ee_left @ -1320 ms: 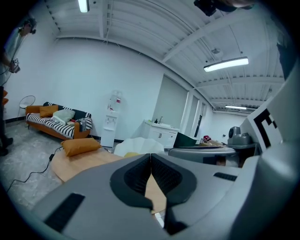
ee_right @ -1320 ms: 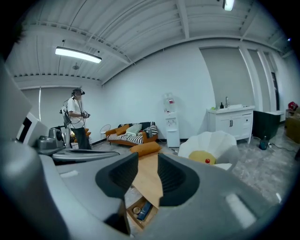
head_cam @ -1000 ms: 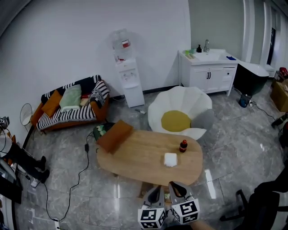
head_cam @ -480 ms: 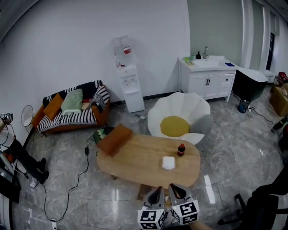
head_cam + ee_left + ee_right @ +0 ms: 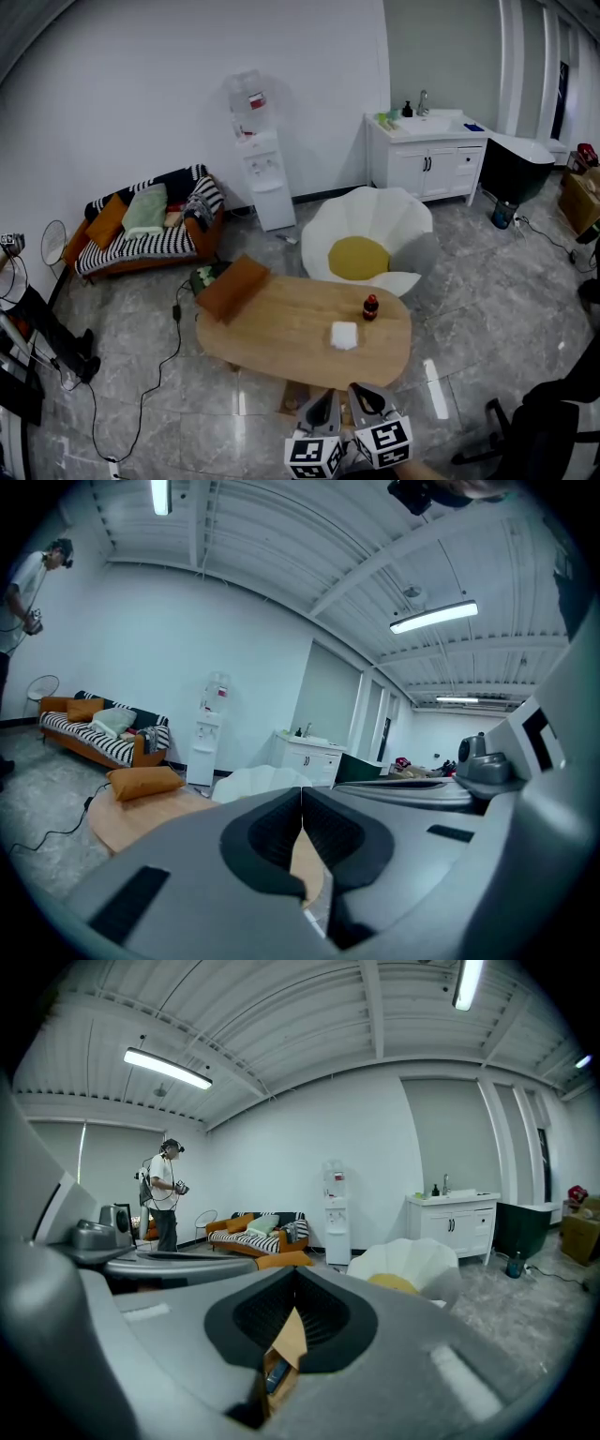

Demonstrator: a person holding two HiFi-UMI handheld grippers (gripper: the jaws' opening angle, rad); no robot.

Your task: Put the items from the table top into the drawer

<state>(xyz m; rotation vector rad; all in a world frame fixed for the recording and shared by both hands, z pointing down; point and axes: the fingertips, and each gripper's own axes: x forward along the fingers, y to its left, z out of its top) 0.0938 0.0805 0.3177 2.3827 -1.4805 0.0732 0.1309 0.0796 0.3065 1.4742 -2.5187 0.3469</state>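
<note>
Holding both grippers low in front of you, you have the left gripper (image 5: 324, 401) and the right gripper (image 5: 366, 396) side by side, just beside each other, both aimed toward the oval wooden table (image 5: 281, 333). Each gripper view shows its jaws clenched, the tips meeting, with nothing caught between the pads, so you carry nothing in either hand. The items you are after sit well apart from both sets of jaws, out on the table top beyond its near edge. A small dark bottle (image 5: 370, 307) with a red cap stands upright toward the table's right end, and a white square pack (image 5: 344, 335) lies flat just beside it, a little nearer to you and to its left. Of the two, the white pack is the closer to your right gripper's tips, yet neither jaw touches it. An orange cushion (image 5: 232, 286) rests on the table's far left end, overhanging the edge. Just past your jaw tips, under the near table edge, a brown boxy shape (image 5: 293, 397) shows on the floor side; you cannot tell from here whether it is the drawer. Behind the table stands a white flower-shaped seat (image 5: 403, 225) with a yellow centre, and farther back a striped sofa (image 5: 141, 239), a water dispenser (image 5: 258, 169) and a white sink cabinet (image 5: 427, 159) line the wall.
</note>
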